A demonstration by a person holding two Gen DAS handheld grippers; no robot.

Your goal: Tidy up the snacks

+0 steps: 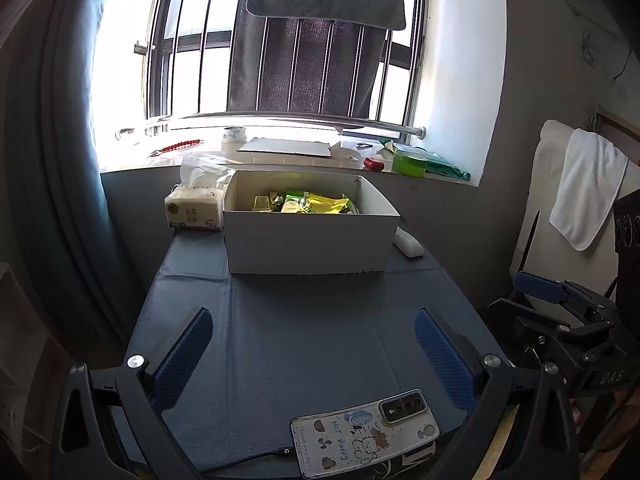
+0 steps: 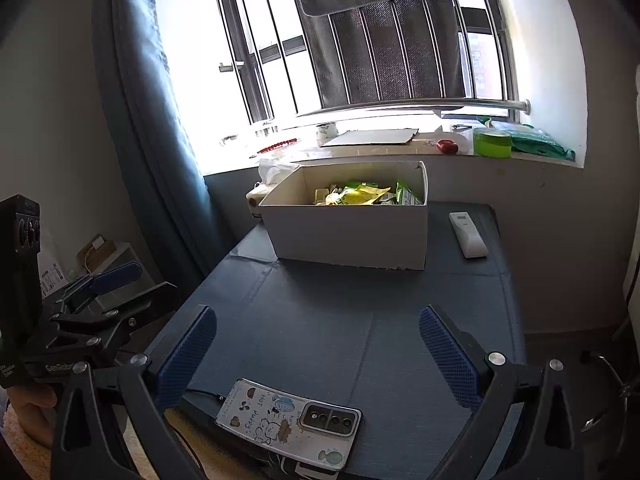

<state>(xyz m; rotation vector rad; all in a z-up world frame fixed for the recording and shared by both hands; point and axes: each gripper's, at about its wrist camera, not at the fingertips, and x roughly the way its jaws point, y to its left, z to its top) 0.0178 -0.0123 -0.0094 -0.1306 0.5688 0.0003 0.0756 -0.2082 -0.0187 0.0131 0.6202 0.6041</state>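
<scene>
Our left gripper (image 1: 314,332) and right gripper (image 2: 318,330) hover wide apart, empty, above the blue-clothed table (image 1: 304,320); yellow-green snack packets (image 1: 316,203) fill the white cardboard box (image 1: 308,240).

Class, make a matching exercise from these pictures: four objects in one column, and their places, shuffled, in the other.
1. yellow and green snack packets
2. white remote control
3. phone in a cartoon case
4. tissue pack

a. near table edge, cable plugged in
b. inside the white cardboard box
c. left of the box
d. right of the box

Pairs: 1-b, 2-d, 3-a, 4-c
</scene>
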